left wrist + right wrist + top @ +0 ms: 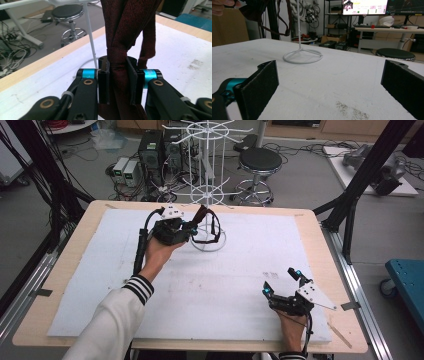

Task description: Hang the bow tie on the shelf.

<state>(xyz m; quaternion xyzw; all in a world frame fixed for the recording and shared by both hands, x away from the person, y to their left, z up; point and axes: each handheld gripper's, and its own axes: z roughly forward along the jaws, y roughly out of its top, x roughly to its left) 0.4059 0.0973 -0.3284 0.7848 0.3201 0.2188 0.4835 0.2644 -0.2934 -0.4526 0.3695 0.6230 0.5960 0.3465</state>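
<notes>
Left tongs (192, 226) clamped tight on a dark red strip of cloth (125, 45), pads pressed against it from both sides in the left gripper view, the cloth rising up out of the jaws and hanging down below them as well. Held up off the bench (70, 265) at its far side, just beside the white wire rack (207, 170), with the rack's thin upright post directly beyond the left tongs and its ring base (302, 56) resting on the white sheet (225, 280) that covers the bench. More of the dark cloth looped and draped against the rack on the far side of the left tongs, touching the post as far as can be told. Right tongs (282, 281) spread wide, nothing between the pads, low over the near right part of the white sheet and well apart from the left tongs. Straight ahead of the right tongs, bare white sheet with a faint dark smudge (352, 111) close in front of the jaws, then the rack's ring base farther off. Round black stool (259, 160) on the floor beyond the bench, past the rack.
</notes>
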